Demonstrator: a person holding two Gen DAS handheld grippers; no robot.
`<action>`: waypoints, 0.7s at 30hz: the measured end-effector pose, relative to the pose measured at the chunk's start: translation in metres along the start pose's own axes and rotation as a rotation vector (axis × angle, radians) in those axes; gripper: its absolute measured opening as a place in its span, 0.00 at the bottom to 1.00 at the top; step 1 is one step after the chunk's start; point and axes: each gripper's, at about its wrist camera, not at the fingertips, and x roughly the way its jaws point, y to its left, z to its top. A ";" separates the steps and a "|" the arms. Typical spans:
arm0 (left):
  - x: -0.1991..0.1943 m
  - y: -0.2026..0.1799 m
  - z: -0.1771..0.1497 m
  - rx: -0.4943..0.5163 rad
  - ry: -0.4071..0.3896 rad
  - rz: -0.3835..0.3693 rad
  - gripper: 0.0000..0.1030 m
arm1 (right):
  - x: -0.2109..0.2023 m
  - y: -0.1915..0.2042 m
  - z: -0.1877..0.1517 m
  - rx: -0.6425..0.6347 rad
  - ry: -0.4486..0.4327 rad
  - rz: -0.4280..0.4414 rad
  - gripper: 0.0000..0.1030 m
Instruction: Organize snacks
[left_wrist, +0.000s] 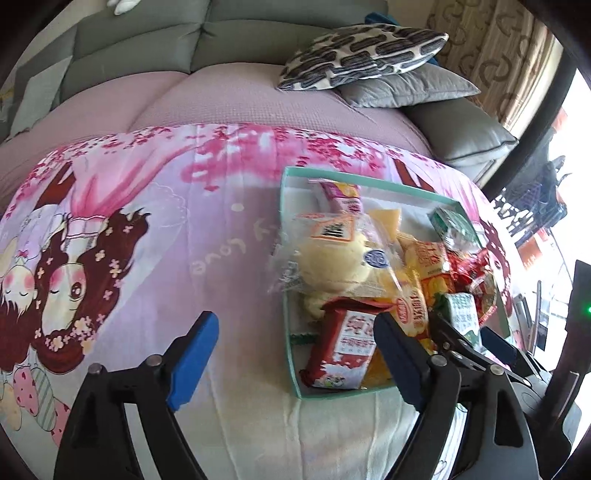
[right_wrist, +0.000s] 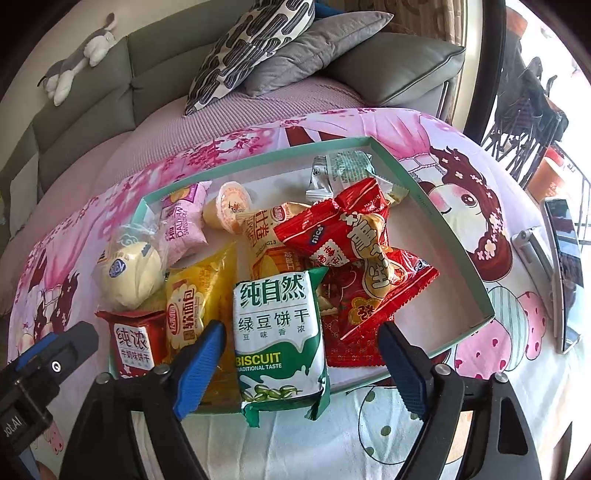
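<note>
A shallow teal-rimmed box (right_wrist: 456, 240) (left_wrist: 283, 221) on the pink cartoon cloth holds several snack packs. A green-and-white biscuit pack (right_wrist: 279, 343) lies at its near rim, between the fingers of my open right gripper (right_wrist: 301, 373), which does not pinch it. Red packs (right_wrist: 354, 243), a yellow bread pack (right_wrist: 195, 299), a bagged bun (right_wrist: 129, 273) and a jelly cup (right_wrist: 232, 206) lie around. My left gripper (left_wrist: 295, 354) is open and empty at the box's near left corner, beside a red biscuit pack (left_wrist: 347, 343).
A phone on a stand (right_wrist: 563, 269) is right of the box. A sofa with a patterned cushion (left_wrist: 362, 55) and a grey cushion (right_wrist: 314, 48) is behind. The right gripper's body (left_wrist: 465, 343) shows in the left wrist view.
</note>
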 end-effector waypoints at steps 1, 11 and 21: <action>0.000 0.002 0.000 -0.004 -0.004 0.015 0.85 | 0.000 0.000 0.000 0.000 -0.003 0.000 0.87; 0.005 0.008 0.000 0.002 -0.019 0.105 0.98 | -0.002 0.001 -0.001 -0.013 -0.032 -0.014 1.00; -0.002 0.009 0.001 0.005 -0.055 0.201 0.97 | -0.010 -0.002 0.001 0.010 -0.077 -0.052 1.00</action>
